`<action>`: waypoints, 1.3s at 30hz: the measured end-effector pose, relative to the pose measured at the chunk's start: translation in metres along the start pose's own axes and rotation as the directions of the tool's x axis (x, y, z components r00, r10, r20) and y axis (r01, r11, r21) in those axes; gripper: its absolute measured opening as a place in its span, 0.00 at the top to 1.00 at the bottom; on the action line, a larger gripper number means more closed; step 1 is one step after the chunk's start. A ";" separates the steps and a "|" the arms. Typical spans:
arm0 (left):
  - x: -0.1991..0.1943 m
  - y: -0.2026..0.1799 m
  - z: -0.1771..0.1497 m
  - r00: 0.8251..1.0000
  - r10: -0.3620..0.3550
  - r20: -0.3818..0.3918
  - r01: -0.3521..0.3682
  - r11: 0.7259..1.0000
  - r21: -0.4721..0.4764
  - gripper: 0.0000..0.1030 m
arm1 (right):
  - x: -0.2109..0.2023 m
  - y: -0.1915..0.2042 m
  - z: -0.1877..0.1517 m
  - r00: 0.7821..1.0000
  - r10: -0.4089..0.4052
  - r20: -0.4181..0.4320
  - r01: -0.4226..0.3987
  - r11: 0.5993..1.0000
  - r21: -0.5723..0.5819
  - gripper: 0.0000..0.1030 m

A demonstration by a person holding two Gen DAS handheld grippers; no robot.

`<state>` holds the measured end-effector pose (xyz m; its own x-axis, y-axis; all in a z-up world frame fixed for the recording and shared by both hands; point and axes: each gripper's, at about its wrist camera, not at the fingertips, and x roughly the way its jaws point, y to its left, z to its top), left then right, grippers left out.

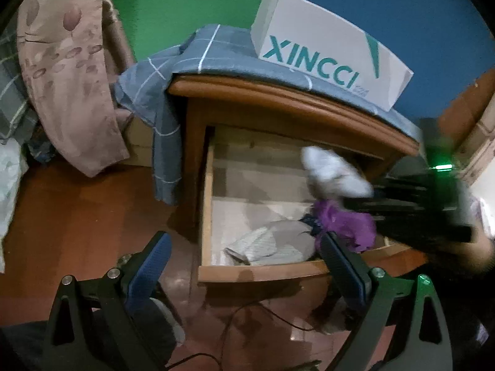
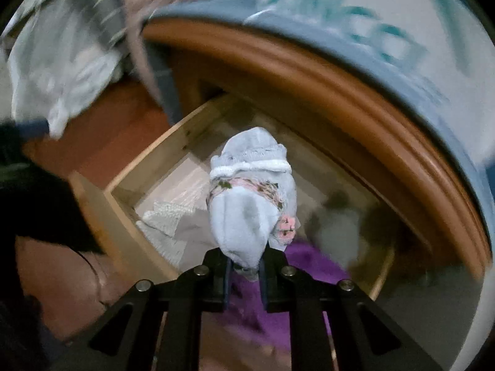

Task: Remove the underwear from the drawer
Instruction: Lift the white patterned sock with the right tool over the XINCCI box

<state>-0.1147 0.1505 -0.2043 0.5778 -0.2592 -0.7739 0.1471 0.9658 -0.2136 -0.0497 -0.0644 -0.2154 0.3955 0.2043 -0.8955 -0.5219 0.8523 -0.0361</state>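
The right claw (image 2: pixel 244 270) is clamped on pale blue underwear (image 2: pixel 250 204) with a white lace band and a pink floral strip, bunched into a lump that juts out ahead of the claw, held above the open wooden drawer (image 1: pixel 207 204). Below that claw, the drawer holds one purple garment (image 1: pixel 346 219), one grey-and-white folded piece (image 1: pixel 272 242) and a dark scrap between them. The left claw (image 1: pixel 247 253) hangs with its blue pads (image 1: pixel 148 266) wide apart, short of the drawer front. Beyond both, one white XINCCI box (image 1: pixel 328 52) sits on a blue checked cloth (image 1: pixel 173 71) over the nightstand.
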 end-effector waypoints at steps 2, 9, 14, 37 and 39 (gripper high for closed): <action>0.003 0.000 0.000 1.000 0.016 -0.007 -0.016 1.000 0.001 0.08 | -0.021 -0.007 -0.012 1.000 -0.007 0.030 0.005 0.997 0.080 0.87; 0.021 -0.008 0.003 0.997 0.070 -0.031 -0.070 0.997 0.023 0.08 | -0.065 -0.028 -0.029 0.990 -0.079 0.114 0.039 0.948 0.317 0.87; 0.025 -0.014 0.002 0.995 0.094 -0.029 -0.092 0.995 0.047 0.08 | -0.099 -0.046 -0.026 0.974 -0.168 0.154 0.095 0.914 0.393 0.87; 0.017 -0.010 0.002 0.997 0.073 -0.028 -0.072 0.997 0.035 0.08 | -0.224 -0.084 0.065 0.875 -0.310 0.372 0.148 0.903 0.403 0.87; 0.017 -0.010 0.002 0.997 0.069 -0.028 -0.068 0.997 0.034 0.08 | -0.229 -0.089 0.075 0.870 -0.315 0.380 0.149 0.901 0.408 0.87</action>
<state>-0.1048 0.1365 -0.2137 0.5638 -0.1920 -0.8033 0.1345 0.9810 -0.1401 -0.0372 -0.1505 0.0262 0.7955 0.0917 -0.5989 -0.1030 0.9946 0.0155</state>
